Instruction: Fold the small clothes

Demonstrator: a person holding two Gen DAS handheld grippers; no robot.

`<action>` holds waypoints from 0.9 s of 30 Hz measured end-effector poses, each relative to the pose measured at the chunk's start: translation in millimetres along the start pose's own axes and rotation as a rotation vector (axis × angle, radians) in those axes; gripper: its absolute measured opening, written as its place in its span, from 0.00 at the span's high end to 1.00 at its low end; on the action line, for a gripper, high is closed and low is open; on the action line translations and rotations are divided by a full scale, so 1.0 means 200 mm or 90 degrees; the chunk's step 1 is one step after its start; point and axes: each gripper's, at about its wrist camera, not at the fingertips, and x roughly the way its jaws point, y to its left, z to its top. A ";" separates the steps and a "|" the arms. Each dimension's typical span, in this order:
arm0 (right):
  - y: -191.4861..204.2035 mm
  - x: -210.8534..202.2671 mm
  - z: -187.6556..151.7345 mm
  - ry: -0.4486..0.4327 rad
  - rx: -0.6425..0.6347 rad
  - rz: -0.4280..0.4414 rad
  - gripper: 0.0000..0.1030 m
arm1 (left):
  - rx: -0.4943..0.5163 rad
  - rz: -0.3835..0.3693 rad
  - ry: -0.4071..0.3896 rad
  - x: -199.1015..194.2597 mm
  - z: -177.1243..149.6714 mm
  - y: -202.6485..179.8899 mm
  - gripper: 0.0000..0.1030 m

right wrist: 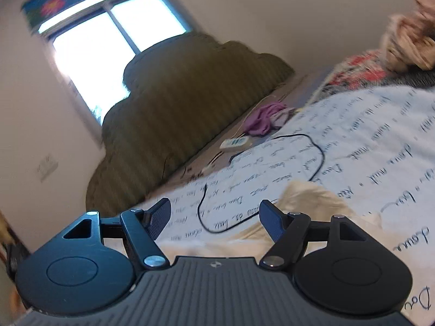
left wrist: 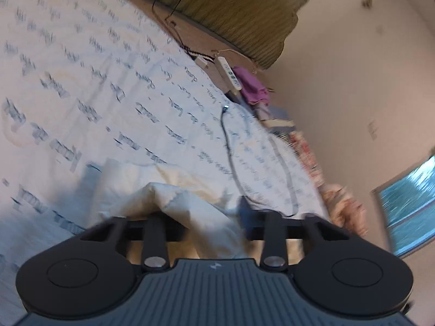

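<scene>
Releasing step: both grippers stand spread over a cream garment on the bed, as each view shows.
Left wrist view, left gripper [left wrist: 214, 218]: jaws apart; the cream garment [left wrist: 174, 190] bulges up between them, and I cannot tell whether either finger touches it.
Left wrist view, surroundings: garment lies on the script-printed bedsheet [left wrist: 81, 81]; a black cable [left wrist: 231, 157] loops just beyond it.
Right wrist view, right gripper [right wrist: 214, 218]: jaws wide apart, nothing between the pads.
Right wrist view, garment: the cream cloth [right wrist: 312, 203] lies rumpled just under and ahead of the fingers, near the cable [right wrist: 320, 157].
Progress: by my reading 1 fold has been laid; cloth looks lumpy, so smoothing and further folds remain.
Elsewhere: a purple cloth [right wrist: 262, 119] waits by the olive headboard [right wrist: 176, 103], unfolded.
</scene>
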 end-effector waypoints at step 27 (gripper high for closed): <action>0.37 0.40 -0.33 0.168 -0.331 -0.180 0.15 | 0.520 0.405 -0.121 0.44 -0.66 -0.49 0.01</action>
